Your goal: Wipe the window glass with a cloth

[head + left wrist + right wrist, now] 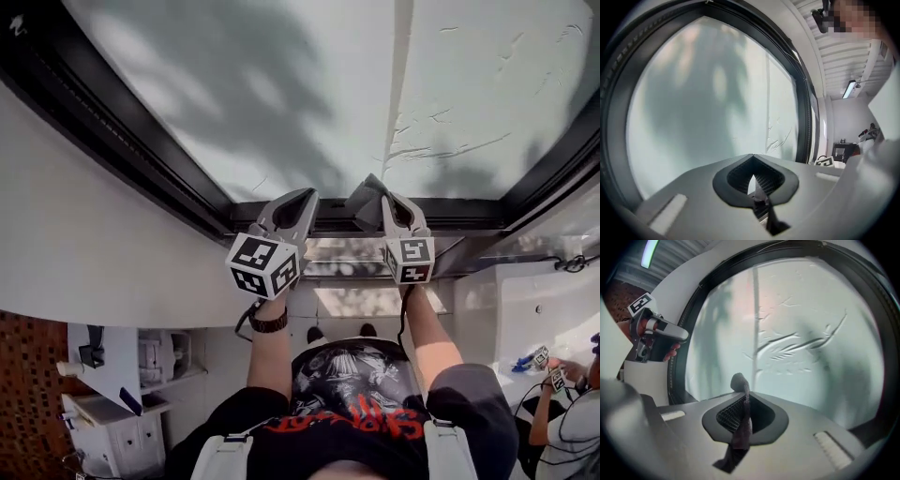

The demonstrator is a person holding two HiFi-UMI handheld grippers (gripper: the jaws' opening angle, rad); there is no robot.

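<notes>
Right gripper (744,397) clenched on cloth (740,430); left gripper (752,157) clenched, empty. Glass (281,84) at 12 o'clock, marks (441,145) at 1 o'clock; wiping apparently mostly left.

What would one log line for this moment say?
left gripper: shut, empty | right gripper: shut on dark grey cloth | frosted window glass: ahead, contact unclear

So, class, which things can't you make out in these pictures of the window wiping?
Whether the cloth touches the window glass: head view, the right gripper blocks the contact.
The cloth's full size: right gripper view, jaws cover most.
What lies outside: all views, hazy glass shows only shadows.
Far corners of the window frame: head view, cut off by edges.
</notes>
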